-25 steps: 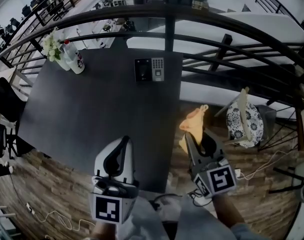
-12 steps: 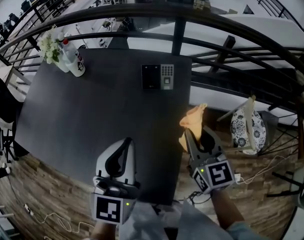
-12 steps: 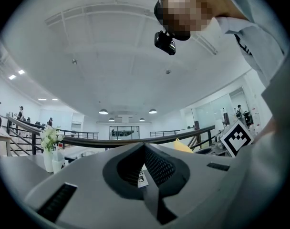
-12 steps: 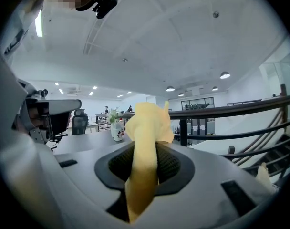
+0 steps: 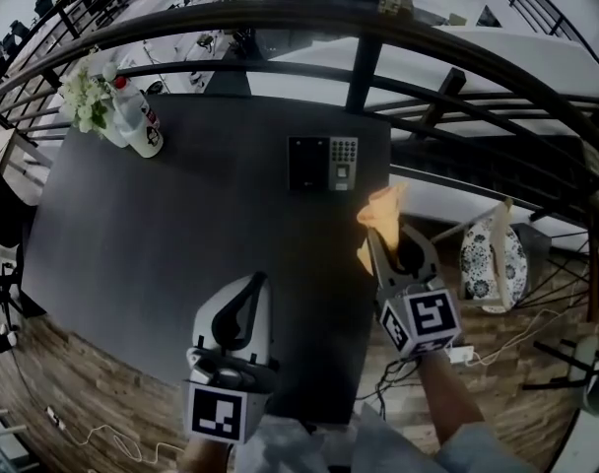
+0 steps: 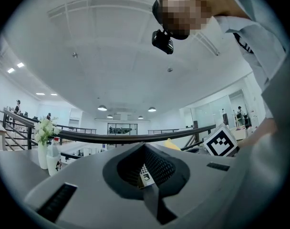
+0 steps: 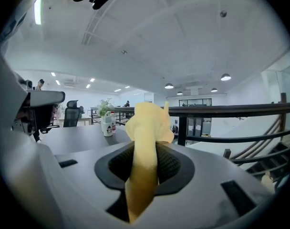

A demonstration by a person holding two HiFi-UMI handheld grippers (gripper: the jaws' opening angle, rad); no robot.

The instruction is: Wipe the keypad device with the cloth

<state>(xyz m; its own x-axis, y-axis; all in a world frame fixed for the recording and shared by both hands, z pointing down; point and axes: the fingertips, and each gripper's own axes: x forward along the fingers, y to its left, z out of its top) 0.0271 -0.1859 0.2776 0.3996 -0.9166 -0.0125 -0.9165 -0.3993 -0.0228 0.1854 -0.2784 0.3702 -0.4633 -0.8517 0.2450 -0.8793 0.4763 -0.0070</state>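
Note:
The keypad device (image 5: 322, 163), a black panel with a grey keypad on its right half, lies flat near the far right of the dark table (image 5: 181, 225). My right gripper (image 5: 386, 239) is shut on a yellow cloth (image 5: 379, 217) and hangs at the table's right edge, a short way nearer me than the device. In the right gripper view the cloth (image 7: 146, 123) stands up from between the jaws of the right gripper (image 7: 147, 151). My left gripper (image 5: 257, 282) is shut and empty over the table's near part. Through the left gripper (image 6: 146, 149) a bit of the keypad device (image 6: 145, 176) shows.
A white bottle (image 5: 142, 118) and a vase of white flowers (image 5: 88, 97) stand at the table's far left corner. A dark railing (image 5: 378, 28) runs behind and to the right. A chair with a patterned cushion (image 5: 487, 256) and cables lie on the wooden floor at right.
My right gripper with the cloth has moved forward along the table's right edge, closer to the keypad device. The left gripper has stayed shut, near the front.

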